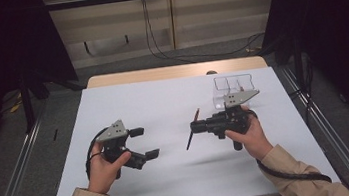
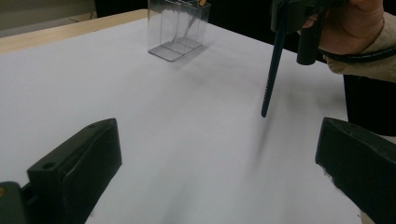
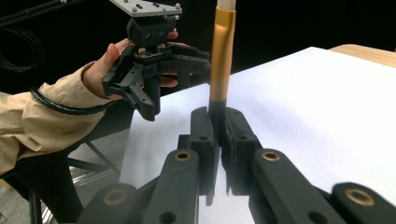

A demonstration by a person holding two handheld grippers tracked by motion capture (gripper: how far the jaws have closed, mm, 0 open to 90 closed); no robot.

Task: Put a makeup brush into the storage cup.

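Note:
My right gripper (image 1: 196,127) is shut on a thin dark stick (image 1: 191,137) with a gold band, held above the white table sheet (image 1: 163,104) at mid-right. In the right gripper view the jaws (image 3: 218,122) pinch its dark shaft, and the gold band (image 3: 221,60) rises above them. My left gripper (image 1: 145,143) hovers at the left with its jaws wide open and nothing between them. In the left gripper view the two open jaws (image 2: 219,163) frame bare sheet, and the stick (image 2: 274,65) hangs down ahead at the right.
A clear plastic box (image 1: 234,86) with three compartments stands at the far right of the sheet, just behind the right hand. In the left gripper view an orange tip shows at the box (image 2: 177,28) top. The wooden table edge (image 1: 174,72) lies beyond the sheet.

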